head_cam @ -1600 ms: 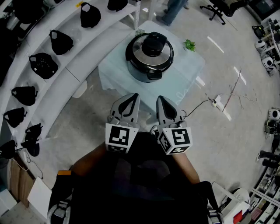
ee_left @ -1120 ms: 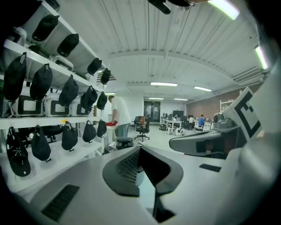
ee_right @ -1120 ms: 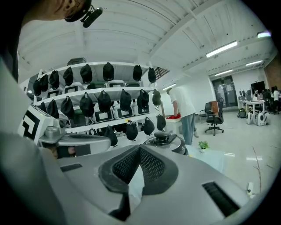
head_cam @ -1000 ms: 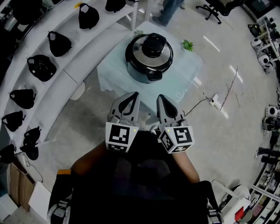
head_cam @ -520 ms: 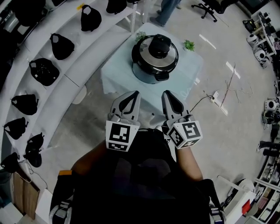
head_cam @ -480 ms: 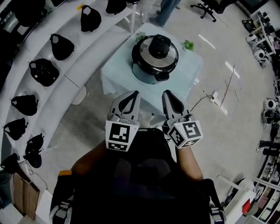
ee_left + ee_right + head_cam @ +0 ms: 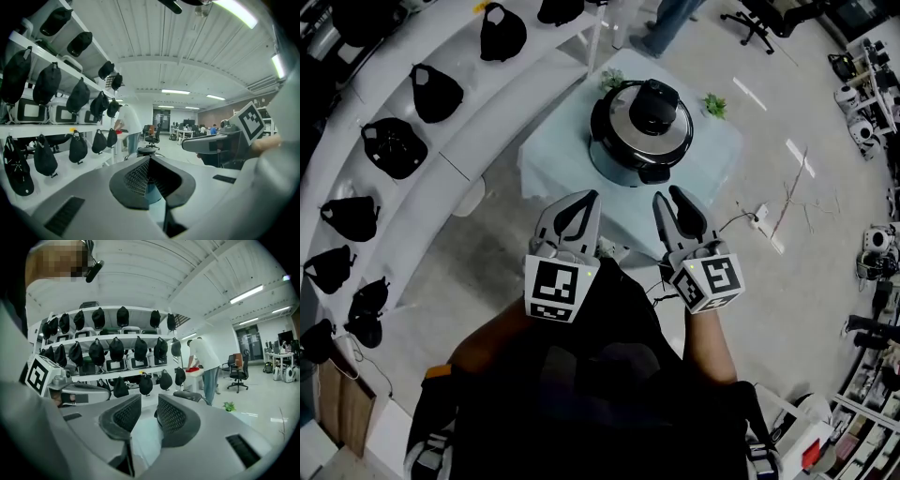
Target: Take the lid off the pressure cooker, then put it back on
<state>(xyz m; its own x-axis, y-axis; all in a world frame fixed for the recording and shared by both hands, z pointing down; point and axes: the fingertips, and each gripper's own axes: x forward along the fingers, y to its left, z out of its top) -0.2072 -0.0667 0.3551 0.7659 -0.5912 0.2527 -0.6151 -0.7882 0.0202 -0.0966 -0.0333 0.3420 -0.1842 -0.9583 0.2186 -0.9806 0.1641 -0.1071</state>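
Note:
The pressure cooker [image 7: 639,141] stands on a small table under a pale blue cloth [image 7: 715,153]. Its steel lid [image 7: 623,127] with a black knob [image 7: 655,104] sits on the pot. Both grippers hang short of the table's near edge, touching nothing. My left gripper [image 7: 580,200] is shut, its pads meeting with nothing between them. The jaws of my right gripper [image 7: 671,198] are opening, and the gap between them is empty. In the left gripper view, the lid [image 7: 146,151] shows just past my left gripper [image 7: 149,158]. In the right gripper view, the lid [image 7: 190,395] lies beyond my right gripper [image 7: 149,402].
Curved white shelves [image 7: 441,141] hung with several black bags run along the left. Two small green plants [image 7: 713,104] stand on the cloth. A person [image 7: 672,19] stands behind the table. A cable and power strip [image 7: 761,213] lie on the floor to the right.
Both grippers have moved forward toward the table. The right gripper's jaws, closed before, now stand apart. The left gripper's jaws stay together.

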